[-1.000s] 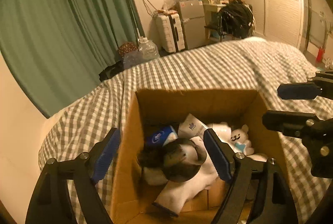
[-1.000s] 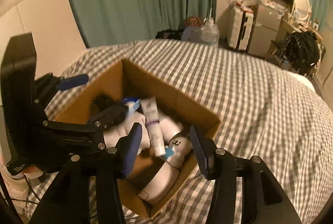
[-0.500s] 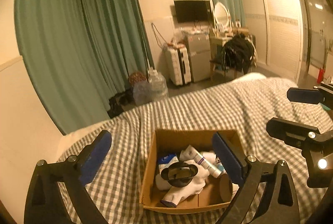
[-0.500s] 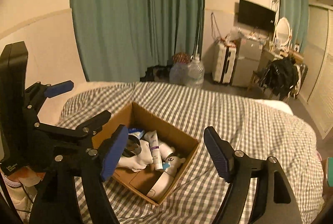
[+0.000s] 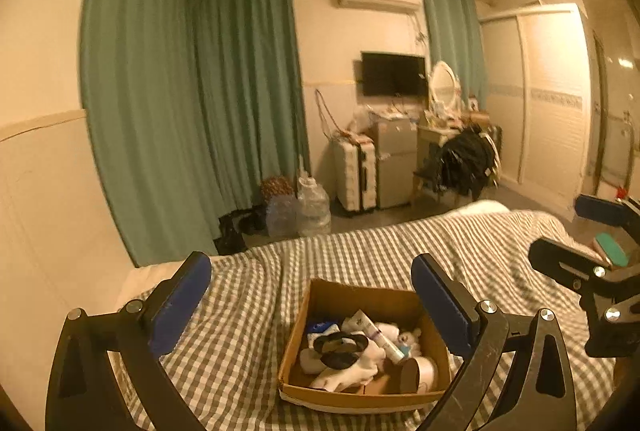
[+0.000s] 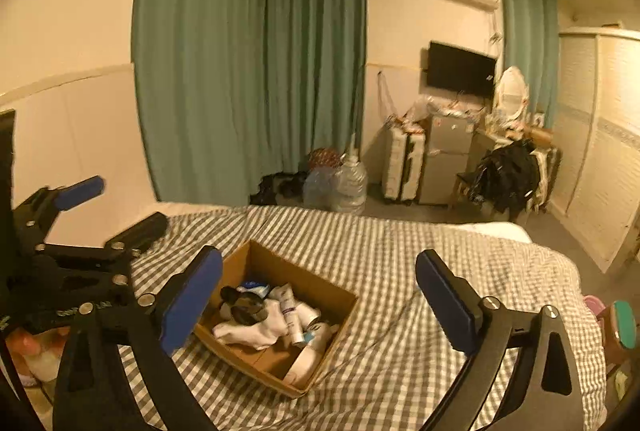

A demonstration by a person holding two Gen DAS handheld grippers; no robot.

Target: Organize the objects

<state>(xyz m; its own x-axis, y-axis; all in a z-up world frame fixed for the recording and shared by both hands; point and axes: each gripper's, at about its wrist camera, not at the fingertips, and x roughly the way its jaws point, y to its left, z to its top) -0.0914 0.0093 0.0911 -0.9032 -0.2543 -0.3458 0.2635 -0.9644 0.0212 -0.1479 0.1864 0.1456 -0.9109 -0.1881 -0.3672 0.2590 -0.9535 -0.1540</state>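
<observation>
Left wrist view: left gripper (image 5: 310, 301) spread wide, empty, held high above checked bed (image 5: 248, 315). Cardboard box (image 5: 362, 397) sits near bed's near edge, holding white socks (image 5: 360, 365), dark sunglasses (image 5: 340, 347), cream tube (image 5: 378, 335).

Right wrist view: right gripper (image 6: 320, 295) also spread, empty. Box (image 6: 344, 307) lies toward bed's left side. Task looks near finished; best to keep both grippers clear of box rim.
</observation>
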